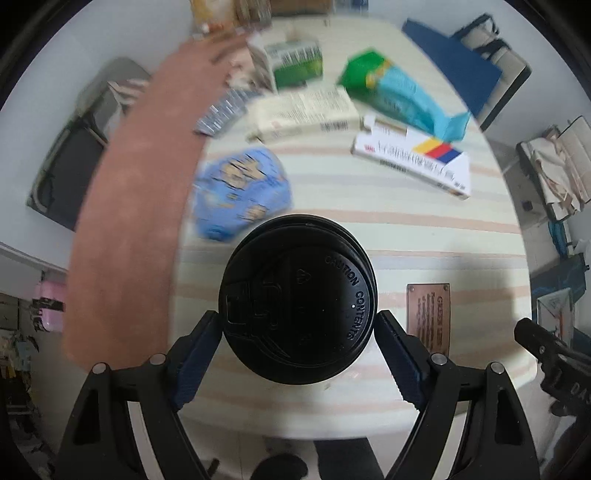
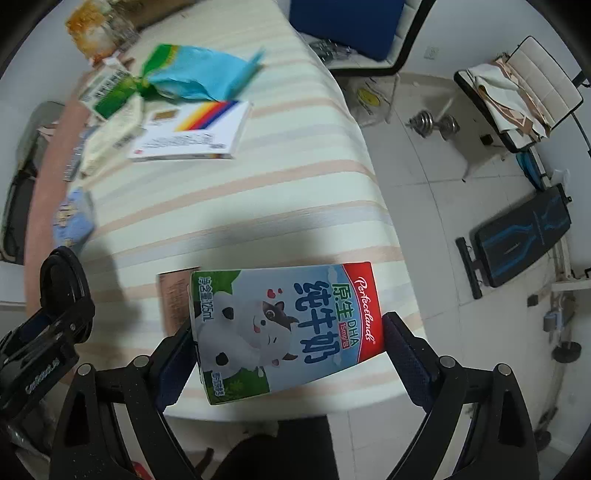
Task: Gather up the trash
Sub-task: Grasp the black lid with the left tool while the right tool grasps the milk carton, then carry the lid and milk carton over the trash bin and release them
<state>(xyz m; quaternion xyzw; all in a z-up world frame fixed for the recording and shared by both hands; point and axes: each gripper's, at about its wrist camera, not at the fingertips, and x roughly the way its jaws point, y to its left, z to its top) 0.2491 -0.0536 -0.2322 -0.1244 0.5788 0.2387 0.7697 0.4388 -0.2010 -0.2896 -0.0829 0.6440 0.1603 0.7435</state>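
Observation:
A paper cup with a black lid (image 1: 295, 295) sits between the jaws of my left gripper (image 1: 297, 318), both pads pressed against its sides, above the striped table (image 1: 369, 229). The right wrist view catches this cup (image 2: 61, 280) from the side at the left edge. My right gripper (image 2: 288, 325) is shut on a small blue milk carton (image 2: 280, 332) with a cartoon cow, held tilted over the table's near edge. A crumpled blue wrapper (image 1: 240, 192) lies just beyond the cup. Farther back lie a green-and-blue snack bag (image 1: 399, 96) and a green-and-white carton (image 1: 291, 62).
A white book (image 1: 413, 162), a cream packet (image 1: 306, 110) and a blister pack (image 1: 221, 114) lie on the table; a brown label (image 1: 428, 314) is near the front. A blue chair (image 2: 347, 26), a dumbbell (image 2: 436, 123) and an exercise bench (image 2: 524, 229) stand on the tiled floor to the right.

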